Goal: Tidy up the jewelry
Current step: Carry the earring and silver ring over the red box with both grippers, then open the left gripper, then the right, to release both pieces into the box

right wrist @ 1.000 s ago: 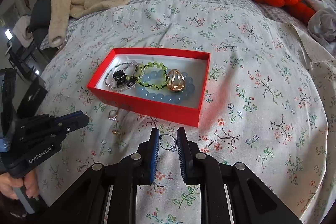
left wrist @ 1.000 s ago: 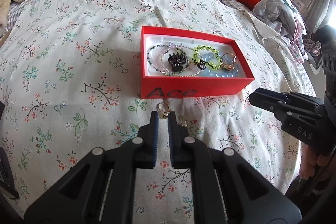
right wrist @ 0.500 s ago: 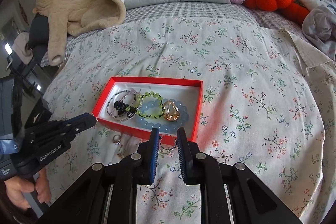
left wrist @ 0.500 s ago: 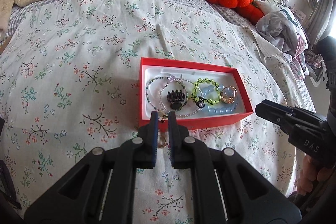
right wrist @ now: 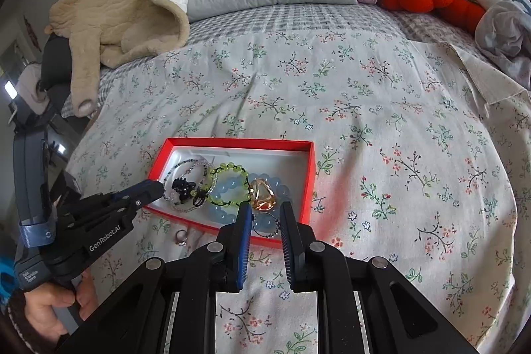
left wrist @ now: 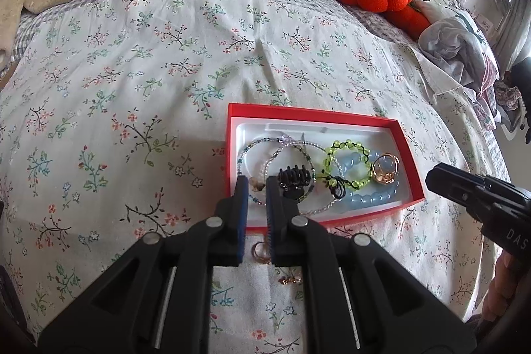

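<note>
While both tongs hover over the red box (left wrist: 327,121), left tongs (left wrist: 256,184) pinch a small ring (barely visible); right tongs (right wrist: 265,214) grip a beaded loop (right wrist: 265,226).

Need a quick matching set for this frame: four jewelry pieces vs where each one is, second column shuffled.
Things:
1. black claw clip
2. loose ring
3. beaded loop
4. small amber piece

Places:
A. on the bedspread, outside the red box
B. between the fingers of the left gripper
C. lying inside the red box
D. between the fingers of the right gripper

Pairs: 1-C, 2-A, 3-D, 4-B
</note>
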Demonstrator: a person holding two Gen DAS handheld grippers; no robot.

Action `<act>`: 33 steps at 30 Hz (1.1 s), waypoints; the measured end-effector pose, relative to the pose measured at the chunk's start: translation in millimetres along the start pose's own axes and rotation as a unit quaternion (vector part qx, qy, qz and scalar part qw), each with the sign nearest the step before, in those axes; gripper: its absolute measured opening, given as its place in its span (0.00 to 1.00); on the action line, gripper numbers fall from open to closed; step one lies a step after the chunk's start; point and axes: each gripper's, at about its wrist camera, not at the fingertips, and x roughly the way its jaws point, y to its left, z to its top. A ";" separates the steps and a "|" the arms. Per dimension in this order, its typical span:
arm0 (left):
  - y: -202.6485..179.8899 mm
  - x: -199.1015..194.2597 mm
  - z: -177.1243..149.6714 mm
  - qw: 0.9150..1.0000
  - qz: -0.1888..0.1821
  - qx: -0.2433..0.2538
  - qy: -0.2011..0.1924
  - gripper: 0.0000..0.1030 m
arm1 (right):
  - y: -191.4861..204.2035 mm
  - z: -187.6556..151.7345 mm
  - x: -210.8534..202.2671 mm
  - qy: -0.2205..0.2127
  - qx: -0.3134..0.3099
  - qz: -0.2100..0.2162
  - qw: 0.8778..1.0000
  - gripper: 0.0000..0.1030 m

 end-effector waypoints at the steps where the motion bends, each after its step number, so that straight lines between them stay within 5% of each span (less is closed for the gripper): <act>1: 0.0 -0.3 0.1 1.000 0.000 0.000 -0.002 0.10 | -0.3 0.4 1.0 0.001 0.001 -0.001 1.000 0.17; 16: -4.5 -28.9 -1.3 0.999 0.021 0.008 -0.023 0.31 | -11.2 17.5 17.2 -0.002 0.017 -0.001 1.000 0.17; 33: 6.1 -28.4 -6.7 0.999 0.052 -0.001 0.005 0.48 | -18.0 33.7 42.3 0.012 0.023 0.010 1.000 0.19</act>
